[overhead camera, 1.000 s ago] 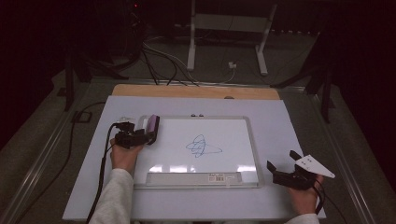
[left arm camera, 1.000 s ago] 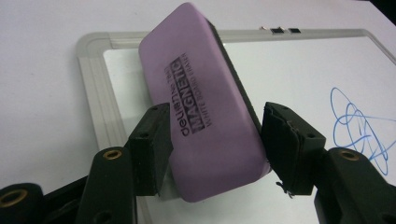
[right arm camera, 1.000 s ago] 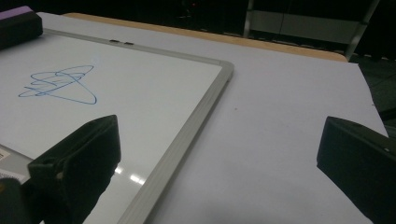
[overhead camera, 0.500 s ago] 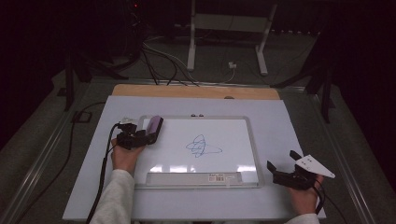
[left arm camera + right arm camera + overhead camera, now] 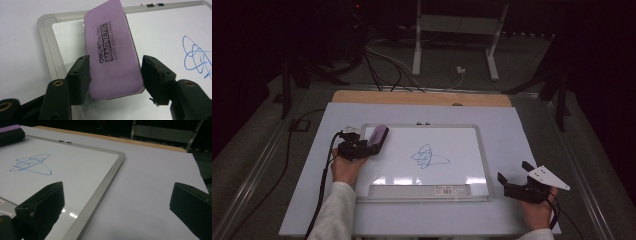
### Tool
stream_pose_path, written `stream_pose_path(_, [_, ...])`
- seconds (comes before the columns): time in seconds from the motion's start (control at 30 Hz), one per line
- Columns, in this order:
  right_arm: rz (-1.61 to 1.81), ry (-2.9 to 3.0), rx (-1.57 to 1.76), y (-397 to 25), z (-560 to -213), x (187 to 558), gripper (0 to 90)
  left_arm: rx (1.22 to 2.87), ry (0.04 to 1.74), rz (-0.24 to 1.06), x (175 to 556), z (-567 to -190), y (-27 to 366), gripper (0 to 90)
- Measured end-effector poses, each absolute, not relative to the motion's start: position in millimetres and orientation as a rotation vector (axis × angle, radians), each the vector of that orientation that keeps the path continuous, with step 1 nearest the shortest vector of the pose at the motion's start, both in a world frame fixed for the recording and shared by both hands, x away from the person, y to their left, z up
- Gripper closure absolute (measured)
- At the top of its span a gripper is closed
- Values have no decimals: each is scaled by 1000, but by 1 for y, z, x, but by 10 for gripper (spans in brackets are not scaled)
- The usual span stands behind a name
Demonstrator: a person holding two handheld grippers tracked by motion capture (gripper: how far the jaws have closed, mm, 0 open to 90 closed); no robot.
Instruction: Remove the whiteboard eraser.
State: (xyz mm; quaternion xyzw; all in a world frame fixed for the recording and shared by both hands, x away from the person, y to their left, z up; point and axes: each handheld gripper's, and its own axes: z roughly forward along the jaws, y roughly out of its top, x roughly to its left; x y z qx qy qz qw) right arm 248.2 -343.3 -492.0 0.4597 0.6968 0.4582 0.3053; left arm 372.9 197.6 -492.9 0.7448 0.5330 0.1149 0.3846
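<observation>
Dim room; my left gripper (image 5: 371,145) has carried the clamped eraser (image 5: 112,47) inward over the whiteboard (image 5: 462,137)'s left edge toward the scribble (image 5: 428,156); right gripper (image 5: 517,181) rests open.

left tool (image 5: 371,146) grips purple eraser (image 5: 377,138) | whiteboard (image 5: 462,131) corner | blue scribble (image 5: 429,156) centre

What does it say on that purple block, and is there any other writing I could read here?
On the purple eraser, held in the left gripper:
"deli" with characters too small to read
"No 7840"
"MAGNETIC"
"WHITE BOARD ERASER"
On the whiteboard: a blue scribble, no letters.
On the sticker on the whiteboard's bottom tray: print too small to read.
</observation>
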Motion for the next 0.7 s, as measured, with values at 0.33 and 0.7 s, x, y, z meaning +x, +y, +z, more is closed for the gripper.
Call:
stream_pose_path(0.33, [1210, 1847, 1212, -343, -492, 248, 0, 1941, 1312, 298, 370, -490, 191, 414])
stream_pose_path(0.7, [1207, 1851, 1217, -343, -492, 248, 0, 1961, 1330, 282, 372, -495, 188, 370])
